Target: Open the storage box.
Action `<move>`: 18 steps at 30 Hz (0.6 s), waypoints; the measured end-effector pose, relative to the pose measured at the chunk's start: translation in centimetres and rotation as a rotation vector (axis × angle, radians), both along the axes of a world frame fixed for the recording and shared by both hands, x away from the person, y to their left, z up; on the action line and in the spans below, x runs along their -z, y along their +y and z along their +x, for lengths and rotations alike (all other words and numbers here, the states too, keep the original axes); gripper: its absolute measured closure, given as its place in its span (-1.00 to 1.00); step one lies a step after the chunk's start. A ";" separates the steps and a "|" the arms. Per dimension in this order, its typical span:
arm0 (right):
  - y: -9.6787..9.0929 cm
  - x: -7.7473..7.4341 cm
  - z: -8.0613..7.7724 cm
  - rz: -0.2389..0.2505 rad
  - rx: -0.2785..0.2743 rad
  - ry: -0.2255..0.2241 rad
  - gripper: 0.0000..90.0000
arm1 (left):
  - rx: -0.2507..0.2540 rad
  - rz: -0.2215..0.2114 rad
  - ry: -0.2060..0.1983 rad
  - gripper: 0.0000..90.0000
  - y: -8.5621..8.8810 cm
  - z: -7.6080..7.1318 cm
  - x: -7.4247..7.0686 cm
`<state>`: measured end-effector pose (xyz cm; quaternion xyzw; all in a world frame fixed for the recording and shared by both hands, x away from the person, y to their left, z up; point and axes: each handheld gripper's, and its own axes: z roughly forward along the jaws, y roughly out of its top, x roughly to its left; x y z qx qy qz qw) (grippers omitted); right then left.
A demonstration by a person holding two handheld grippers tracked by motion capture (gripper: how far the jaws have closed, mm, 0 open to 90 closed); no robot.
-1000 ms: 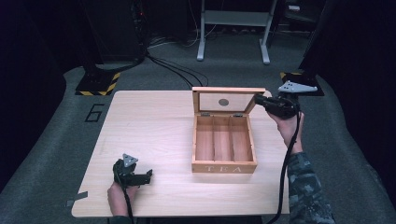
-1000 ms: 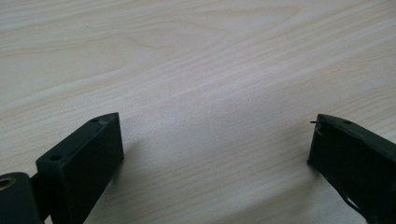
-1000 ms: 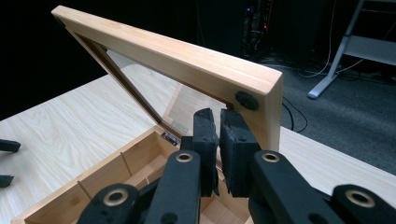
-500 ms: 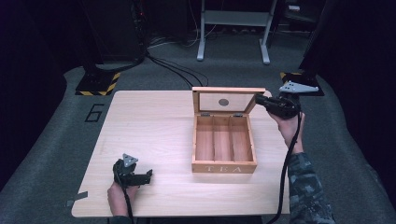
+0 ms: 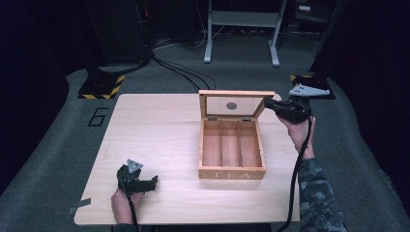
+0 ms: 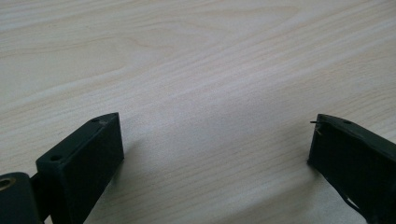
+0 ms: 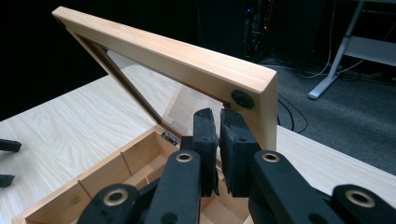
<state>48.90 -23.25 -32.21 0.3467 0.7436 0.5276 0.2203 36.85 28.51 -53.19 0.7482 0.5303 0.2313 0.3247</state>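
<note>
Nearest you, your left gripper (image 5: 145, 184) rests on the table (image 5: 159, 140) by the front-left edge, jaws spread wide w/ nothing but bare wood between them in the left gripper view. It's idle, well apart from the work.

Mid-table sits the wooden tea box (image 5: 232, 152), "TEA" on its front wall, three compartments, all empty. Its windowed lid (image 5: 234, 103) stands up on the back hinges, tilted a bit past upright.

Farthest out, your right gripper (image 7: 215, 140) is at the lid's right corner, jaws clenched w/ just a thin gap, nothing pinched between them; tips sit against the lid frame's inner side, just below the small black bumper (image 7: 242, 99).

Step in hand, I judge: lid work, at the fully open end. Next move calls for a steady nudge or pull on that corner, along the hinge arc, w/o dragging the box.
</note>
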 end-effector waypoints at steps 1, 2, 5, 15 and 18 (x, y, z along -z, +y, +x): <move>0.0 0.0 0.0 0.000 0.000 0.000 0.89 | 0.000 0.000 -0.001 -0.94 0.0 0.0 0.0; 0.0 0.0 0.0 0.000 0.000 0.000 0.89 | -0.001 0.000 -0.001 -0.94 0.0 0.0 0.0; 0.0 0.0 0.0 0.002 0.000 0.000 0.89 | -0.002 0.001 -0.003 -0.94 0.0 0.0 0.0; 0.0 0.0 0.0 0.003 0.001 -0.002 0.89 | 0.000 0.000 0.000 -0.94 0.0 0.0 0.0; 0.0 0.0 0.0 0.001 0.002 -0.002 0.89 | 0.000 0.000 0.000 -0.94 0.0 0.0 0.0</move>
